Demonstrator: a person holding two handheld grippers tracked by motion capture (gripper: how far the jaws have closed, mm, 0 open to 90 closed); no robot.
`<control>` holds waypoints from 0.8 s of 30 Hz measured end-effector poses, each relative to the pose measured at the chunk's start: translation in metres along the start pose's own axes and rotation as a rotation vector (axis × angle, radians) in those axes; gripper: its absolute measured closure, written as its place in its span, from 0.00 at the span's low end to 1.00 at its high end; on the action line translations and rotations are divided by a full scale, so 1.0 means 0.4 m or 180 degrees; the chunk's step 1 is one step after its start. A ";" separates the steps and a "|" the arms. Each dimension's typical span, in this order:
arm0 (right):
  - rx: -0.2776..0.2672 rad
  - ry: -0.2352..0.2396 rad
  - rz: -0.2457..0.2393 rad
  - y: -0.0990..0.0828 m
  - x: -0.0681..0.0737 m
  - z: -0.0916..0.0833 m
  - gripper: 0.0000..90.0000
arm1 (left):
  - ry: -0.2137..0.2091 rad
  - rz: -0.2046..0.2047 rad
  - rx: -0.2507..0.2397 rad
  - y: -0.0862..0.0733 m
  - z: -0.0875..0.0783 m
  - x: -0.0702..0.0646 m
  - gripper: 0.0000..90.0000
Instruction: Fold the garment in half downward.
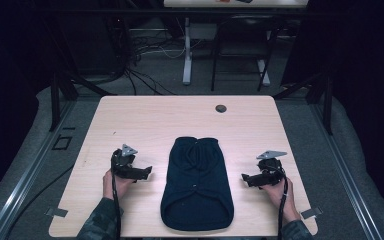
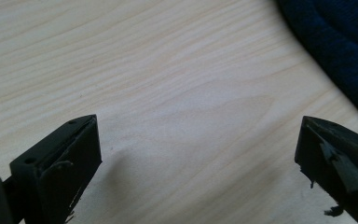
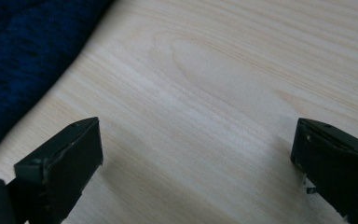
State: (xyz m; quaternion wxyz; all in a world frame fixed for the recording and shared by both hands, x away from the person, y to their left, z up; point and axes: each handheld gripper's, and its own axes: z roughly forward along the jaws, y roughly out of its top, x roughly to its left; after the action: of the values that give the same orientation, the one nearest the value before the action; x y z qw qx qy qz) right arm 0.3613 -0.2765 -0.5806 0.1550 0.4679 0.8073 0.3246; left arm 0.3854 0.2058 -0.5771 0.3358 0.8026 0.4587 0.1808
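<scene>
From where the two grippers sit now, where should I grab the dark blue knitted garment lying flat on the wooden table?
Probably the long side edges of the dark blue knitted garment. It lies flat between the open left gripper and open right gripper, so each can slide in sideways from its own side, jaws low against the light wooden table, and pinch an edge.
</scene>
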 end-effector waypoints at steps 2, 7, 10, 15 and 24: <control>-0.0028 0.0012 0.0021 0.018 0.004 -0.015 0.02 | -0.0033 -0.0014 -0.0032 0.012 -0.007 -0.002 0.00; -0.0067 0.0031 -0.0049 0.050 0.014 -0.034 0.03 | -0.0140 0.0007 -0.0096 0.043 -0.014 -0.012 0.00; -0.0075 0.0034 -0.0074 0.058 0.016 -0.038 0.04 | -0.0199 -0.0006 -0.0106 0.054 -0.013 -0.012 0.01; -0.0065 0.0121 -0.0049 0.077 0.017 -0.041 0.04 | -0.0242 0.0023 -0.0062 0.080 -0.005 -0.014 0.01; -0.0054 0.0164 -0.0136 0.124 0.024 -0.044 0.05 | -0.0307 0.0072 -0.0011 0.130 0.017 -0.017 0.01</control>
State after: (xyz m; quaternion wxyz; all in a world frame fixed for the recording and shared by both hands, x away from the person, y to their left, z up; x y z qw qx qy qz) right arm 0.3791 -0.2576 -0.5339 0.1450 0.4408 0.8180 0.3399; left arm 0.4180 0.1790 -0.5453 0.3569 0.8149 0.4326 0.1464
